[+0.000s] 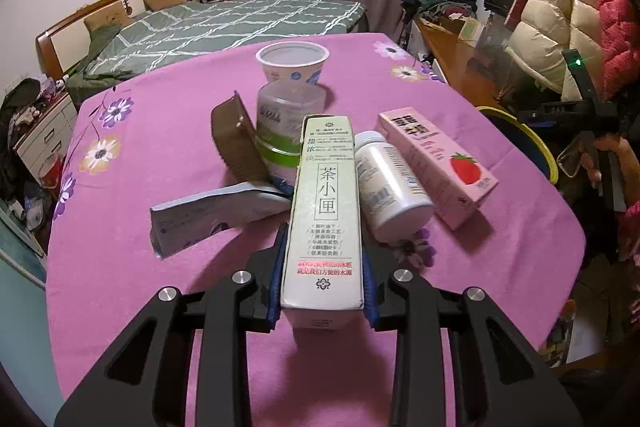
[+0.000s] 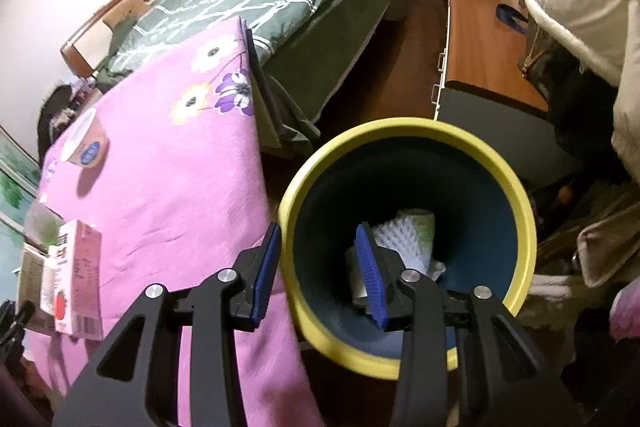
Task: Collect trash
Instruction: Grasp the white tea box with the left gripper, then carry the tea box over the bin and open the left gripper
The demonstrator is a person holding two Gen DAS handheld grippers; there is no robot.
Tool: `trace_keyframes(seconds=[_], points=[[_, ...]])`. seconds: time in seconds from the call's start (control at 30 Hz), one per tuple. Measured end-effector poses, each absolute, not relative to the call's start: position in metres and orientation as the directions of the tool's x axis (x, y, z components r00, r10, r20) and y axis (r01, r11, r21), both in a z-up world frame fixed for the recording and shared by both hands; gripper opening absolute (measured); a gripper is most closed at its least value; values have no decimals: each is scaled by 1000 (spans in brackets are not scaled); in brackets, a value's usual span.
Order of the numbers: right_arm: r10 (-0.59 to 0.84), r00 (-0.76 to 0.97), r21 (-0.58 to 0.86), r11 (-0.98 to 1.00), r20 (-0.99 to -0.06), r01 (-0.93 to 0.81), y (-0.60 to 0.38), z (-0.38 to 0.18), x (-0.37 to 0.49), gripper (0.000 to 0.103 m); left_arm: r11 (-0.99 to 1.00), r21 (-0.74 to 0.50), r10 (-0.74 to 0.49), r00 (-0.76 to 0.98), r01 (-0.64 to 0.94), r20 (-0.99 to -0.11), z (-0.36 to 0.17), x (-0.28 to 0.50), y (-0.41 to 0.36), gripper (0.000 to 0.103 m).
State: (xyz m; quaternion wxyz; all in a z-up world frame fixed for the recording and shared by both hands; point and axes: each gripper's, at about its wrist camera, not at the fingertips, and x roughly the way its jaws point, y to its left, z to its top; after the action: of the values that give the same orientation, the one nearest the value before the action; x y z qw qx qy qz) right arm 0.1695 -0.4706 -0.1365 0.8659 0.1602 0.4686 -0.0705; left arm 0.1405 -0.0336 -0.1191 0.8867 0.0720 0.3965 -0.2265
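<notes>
Crowding tea carton (image 1: 324,215): bottle (image 1: 390,187), cups (image 1: 282,131).

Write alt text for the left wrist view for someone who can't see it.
The left claw grips a tall pale green tea carton lying on a pink floral tablecloth. Beside it lie a white plastic bottle and a pink strawberry carton.

Your left wrist camera looks forward and steeply down along its jaws across the pink-covered surface (image 1: 160,155), close over the litter, facing the bed (image 1: 224,23) and curtains. Your right wrist camera sits off the surface's edge, tilted down into the yellow-rimmed bin (image 2: 520,195) on the floor, very near it. Both views share the surface, the bed, the pink strawberry carton (image 1: 436,163) and the white cup (image 1: 292,63).
</notes>
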Motion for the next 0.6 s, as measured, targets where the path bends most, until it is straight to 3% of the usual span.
trace_keyframes(seconds=[0.33, 0.6], points=[[42, 610, 261, 926, -791, 274, -475, -127, 130, 37, 889, -5, -338, 648, 459, -683, -67, 111, -50, 31], [-35, 637, 216, 925, -770, 312, -489, -116, 95, 37, 825, -16, -440, 624, 565, -645, -31, 113, -106, 31]])
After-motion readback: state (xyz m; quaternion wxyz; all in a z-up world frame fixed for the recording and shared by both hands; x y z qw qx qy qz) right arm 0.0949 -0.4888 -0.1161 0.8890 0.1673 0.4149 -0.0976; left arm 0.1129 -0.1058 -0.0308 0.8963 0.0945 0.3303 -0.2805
